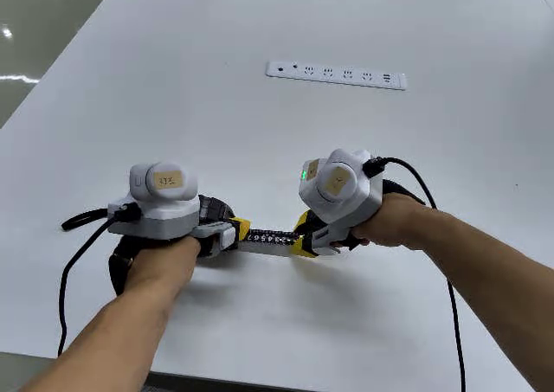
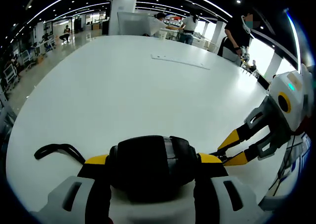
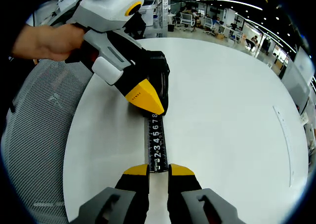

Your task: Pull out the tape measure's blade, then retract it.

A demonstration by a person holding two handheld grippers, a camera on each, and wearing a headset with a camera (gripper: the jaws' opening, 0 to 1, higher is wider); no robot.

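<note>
At the near edge of the white desk [image 1: 173,80], head view: we see the left gripper [image 1: 223,234] with its jaws closed on the black tape measure case [image 1: 216,210]. The right gripper [image 1: 305,241] is just beside it, jaws pinched on the blade [image 1: 268,236], a short length of which spans the gap between the two. A white power strip [image 1: 336,73] lies well apart, farther across the desk.

Left gripper view: the case sits gripped between the jaws. A black strap loop [image 2: 57,150] lies on the desk to its left, and the right gripper's yellow tips enter from the right, set narrow.

Right gripper view: we find the yellow-tipped jaws clamped on the blade's end. Its printed numerals run up to the case, which the left gripper holds. A mesh chair [image 3: 34,135] stands beyond the desk's edge.
</note>
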